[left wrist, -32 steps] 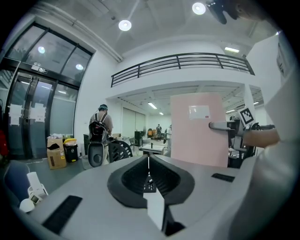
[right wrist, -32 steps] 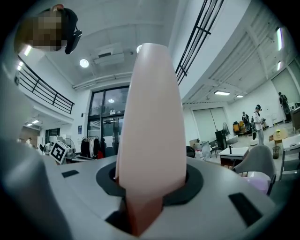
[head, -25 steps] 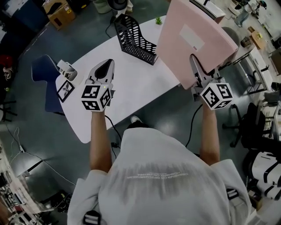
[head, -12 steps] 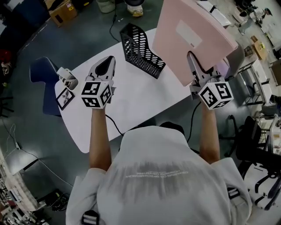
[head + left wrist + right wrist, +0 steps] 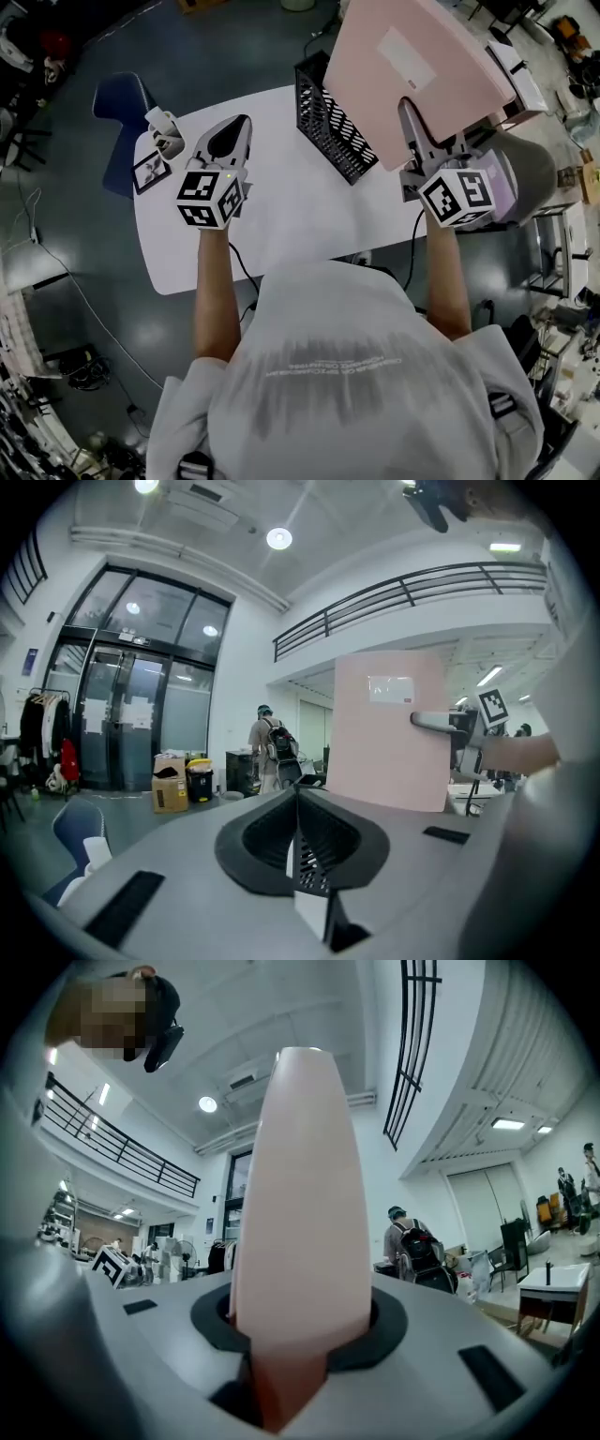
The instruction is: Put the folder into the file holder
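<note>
Above the table's (image 5: 281, 206) right edge, R gripper (image 5: 412, 117) pinches the pink folder (image 5: 450, 75) by its lower edge, upright, near the black file holder (image 5: 333, 122). L gripper (image 5: 234, 131), jaws pressed together w/ nothing between, hovers over the table's left part.

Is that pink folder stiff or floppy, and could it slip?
Probably stiff: the folder stands flat though the right gripper holds only its lower edge. Likely light, as one grip carries it. It might slip: its cover looks smooth, and the jaws have just opened slightly around it.
</note>
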Demonstrator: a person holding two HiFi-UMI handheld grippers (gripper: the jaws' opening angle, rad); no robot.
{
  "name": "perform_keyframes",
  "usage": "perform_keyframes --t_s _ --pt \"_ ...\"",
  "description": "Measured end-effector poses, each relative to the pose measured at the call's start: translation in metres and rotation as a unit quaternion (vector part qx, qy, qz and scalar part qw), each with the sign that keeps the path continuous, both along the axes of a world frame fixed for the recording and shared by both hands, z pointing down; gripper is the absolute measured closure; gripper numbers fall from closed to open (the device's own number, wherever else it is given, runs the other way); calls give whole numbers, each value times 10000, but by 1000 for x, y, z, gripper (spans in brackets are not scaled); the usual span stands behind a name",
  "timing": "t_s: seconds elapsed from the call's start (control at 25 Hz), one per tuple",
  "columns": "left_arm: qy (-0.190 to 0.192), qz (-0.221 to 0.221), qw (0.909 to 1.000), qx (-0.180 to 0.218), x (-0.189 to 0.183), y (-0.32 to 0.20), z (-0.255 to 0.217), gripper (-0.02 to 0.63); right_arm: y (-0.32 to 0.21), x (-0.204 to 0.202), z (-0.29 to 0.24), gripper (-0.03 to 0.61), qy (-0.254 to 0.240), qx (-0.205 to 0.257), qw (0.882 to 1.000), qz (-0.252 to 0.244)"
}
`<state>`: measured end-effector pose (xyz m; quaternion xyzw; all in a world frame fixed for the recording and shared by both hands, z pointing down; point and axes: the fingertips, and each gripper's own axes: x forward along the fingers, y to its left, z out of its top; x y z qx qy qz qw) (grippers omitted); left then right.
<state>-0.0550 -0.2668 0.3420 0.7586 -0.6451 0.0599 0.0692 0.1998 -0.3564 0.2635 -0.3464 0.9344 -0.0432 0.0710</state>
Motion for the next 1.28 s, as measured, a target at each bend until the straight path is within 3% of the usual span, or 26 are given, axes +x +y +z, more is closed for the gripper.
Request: perform_keyframes --t_s 0.4,0.72,1.28 --pt "-52 -426 9990 -153 -3 14 10 594 -11 -38 36 399 199 -73 9986 -475" --pt "-103 -494 9979 -417 -1 35 29 594 -11 -45 68 399 277 67 9989 -375" --pt "172 -678 9939 -850 -10 56 65 594 -15 -53 114 400 242 9 9990 -389"
